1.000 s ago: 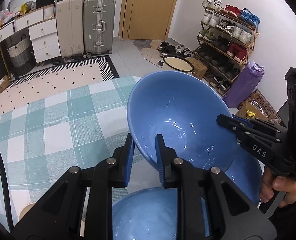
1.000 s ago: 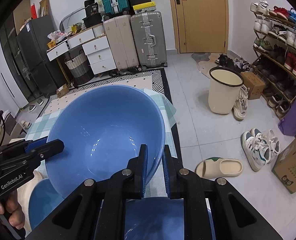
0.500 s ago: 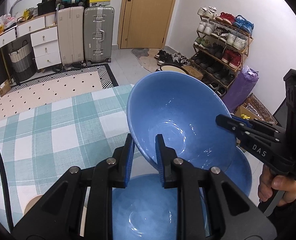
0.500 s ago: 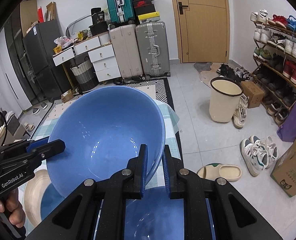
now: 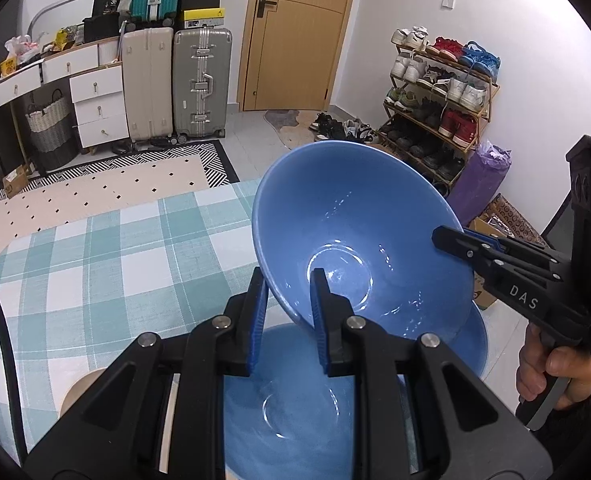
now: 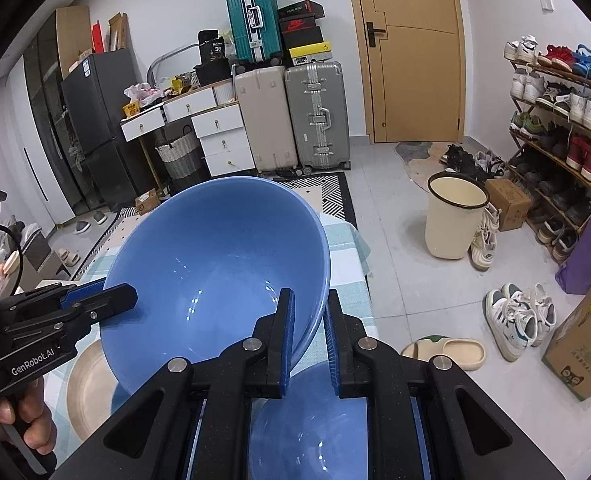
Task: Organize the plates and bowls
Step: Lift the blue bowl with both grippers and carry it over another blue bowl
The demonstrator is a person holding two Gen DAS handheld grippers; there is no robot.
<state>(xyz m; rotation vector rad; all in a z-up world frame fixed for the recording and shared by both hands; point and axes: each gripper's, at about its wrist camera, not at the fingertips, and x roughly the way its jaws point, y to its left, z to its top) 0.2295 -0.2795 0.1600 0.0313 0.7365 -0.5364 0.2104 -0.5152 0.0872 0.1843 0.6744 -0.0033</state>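
Grip: left gripper [image 5: 285, 316] and right gripper [image 6: 309, 336] each pinch opposite rims of the blue bowl [image 5: 359, 240] | Place: tilted, lifted above a second blue bowl [image 5: 295, 408] near the table's [image 5: 95, 264] right edge | Why: two-sided hold likely steadies it for nesting.

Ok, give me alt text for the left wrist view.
Both claws, left and right, grip opposite rim edges of a tilted blue bowl above a second blue bowl on a checked tablecloth.
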